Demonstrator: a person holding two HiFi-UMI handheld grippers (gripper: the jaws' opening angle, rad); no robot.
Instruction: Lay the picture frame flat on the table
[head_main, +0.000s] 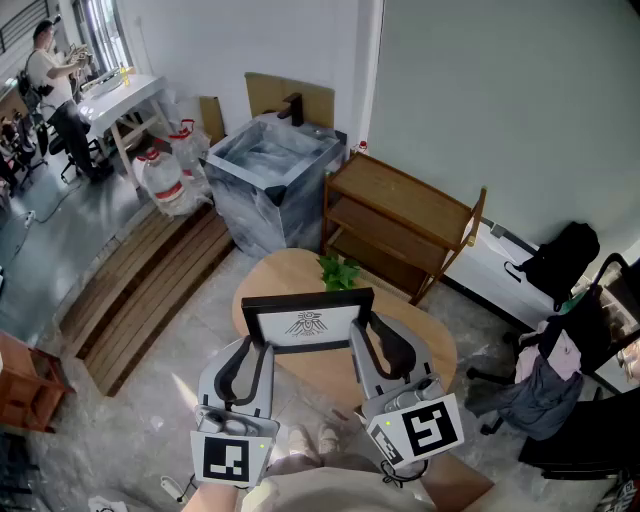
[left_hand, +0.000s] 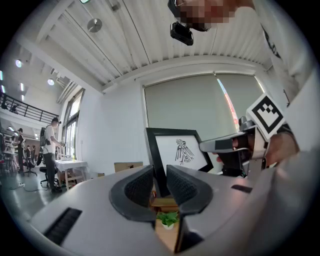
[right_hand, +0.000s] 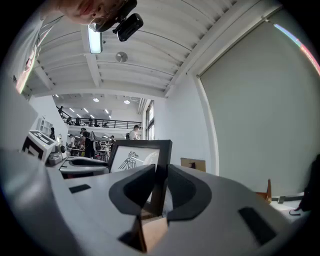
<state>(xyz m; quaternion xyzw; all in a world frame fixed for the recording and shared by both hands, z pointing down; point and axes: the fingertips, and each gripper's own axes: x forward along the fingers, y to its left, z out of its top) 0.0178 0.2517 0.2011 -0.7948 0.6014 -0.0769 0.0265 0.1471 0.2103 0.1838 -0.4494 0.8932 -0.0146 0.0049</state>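
Observation:
A black picture frame (head_main: 308, 322) with a white bird print is held upright over the round wooden table (head_main: 288, 272). My left gripper (head_main: 258, 347) is shut on its left edge and my right gripper (head_main: 362, 335) on its right edge. In the left gripper view the frame's edge (left_hand: 159, 170) runs between the pads of my left gripper (left_hand: 160, 187), with the right gripper (left_hand: 227, 145) across the print. In the right gripper view the frame (right_hand: 137, 156) sits pinched in my right gripper (right_hand: 161, 187), and the left gripper (right_hand: 82, 165) shows beyond it.
A small green plant (head_main: 340, 272) stands on the table just behind the frame. Past the table are a wooden shelf unit (head_main: 400, 215) and a marble-look block (head_main: 268, 180). A chair heaped with clothes (head_main: 545, 385) is at the right, wooden slats (head_main: 150, 290) at the left.

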